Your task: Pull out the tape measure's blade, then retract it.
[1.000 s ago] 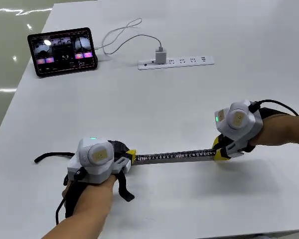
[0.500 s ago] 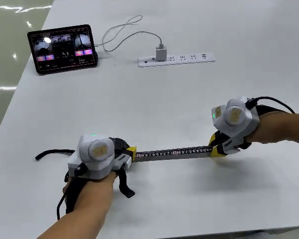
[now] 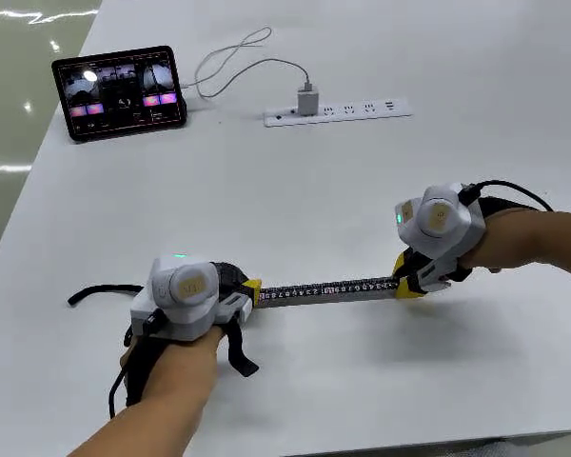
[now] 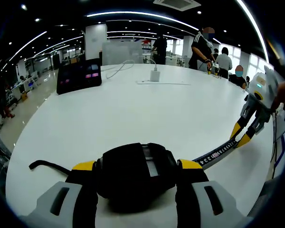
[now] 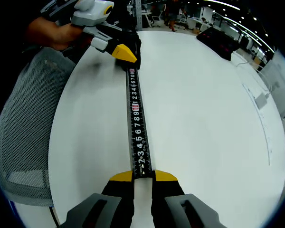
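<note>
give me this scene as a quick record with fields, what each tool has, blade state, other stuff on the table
left tool: shut on the tape measure case
right tool: shut on the end of the blade
blade: pulled out, stretched straight between the two tools, numbers facing up
task stage: blade out, not yet retracted
surface: white table
strap: black, lying on the table beside the left tool
far side: tablet with its screen lit; power strip with a charger plugged in

The left claw (image 4: pixel 137 165) hides the sides of the tape measure (image 4: pixel 135 185). The tip of the blade (image 5: pixel 135 118) is lost between the jaws of the right claw (image 5: pixel 143 178). Past the left claw, the tablet (image 3: pixel 120 92) screen is too small to read.
</note>
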A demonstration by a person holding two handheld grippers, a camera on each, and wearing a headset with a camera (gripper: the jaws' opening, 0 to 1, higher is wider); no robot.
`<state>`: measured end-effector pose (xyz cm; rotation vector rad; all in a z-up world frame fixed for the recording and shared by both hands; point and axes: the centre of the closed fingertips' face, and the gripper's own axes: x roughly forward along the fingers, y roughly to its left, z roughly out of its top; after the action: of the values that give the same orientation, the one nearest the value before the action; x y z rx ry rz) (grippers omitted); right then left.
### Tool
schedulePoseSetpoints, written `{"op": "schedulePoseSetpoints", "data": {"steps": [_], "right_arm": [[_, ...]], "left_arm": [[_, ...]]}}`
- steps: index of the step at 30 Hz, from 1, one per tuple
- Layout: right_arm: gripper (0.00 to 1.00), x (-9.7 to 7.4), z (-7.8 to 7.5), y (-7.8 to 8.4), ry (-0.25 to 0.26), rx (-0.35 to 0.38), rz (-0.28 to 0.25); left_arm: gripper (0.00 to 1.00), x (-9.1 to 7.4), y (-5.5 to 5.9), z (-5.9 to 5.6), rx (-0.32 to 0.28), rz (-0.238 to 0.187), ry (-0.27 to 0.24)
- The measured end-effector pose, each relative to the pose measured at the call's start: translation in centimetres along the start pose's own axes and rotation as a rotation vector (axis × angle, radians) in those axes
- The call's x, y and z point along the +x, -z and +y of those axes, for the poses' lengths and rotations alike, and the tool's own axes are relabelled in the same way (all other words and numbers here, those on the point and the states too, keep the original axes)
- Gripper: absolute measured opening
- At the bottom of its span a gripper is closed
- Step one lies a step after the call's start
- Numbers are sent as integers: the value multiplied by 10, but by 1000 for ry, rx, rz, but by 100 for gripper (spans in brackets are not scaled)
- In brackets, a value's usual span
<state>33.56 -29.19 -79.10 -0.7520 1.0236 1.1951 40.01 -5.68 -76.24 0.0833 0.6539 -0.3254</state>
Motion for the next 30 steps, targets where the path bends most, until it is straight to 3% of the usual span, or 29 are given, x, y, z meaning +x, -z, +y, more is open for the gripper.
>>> {"op": "schedulePoseSetpoints", "data": {"steps": [15,30], "right_arm": [[9,3,-2,-5,-6,23,17],[9,7,-3,-11,-13,-44,18]], "left_arm": [[62,1,0,0,0,3,0],[62,1,-1,0,0,1,0]]}}
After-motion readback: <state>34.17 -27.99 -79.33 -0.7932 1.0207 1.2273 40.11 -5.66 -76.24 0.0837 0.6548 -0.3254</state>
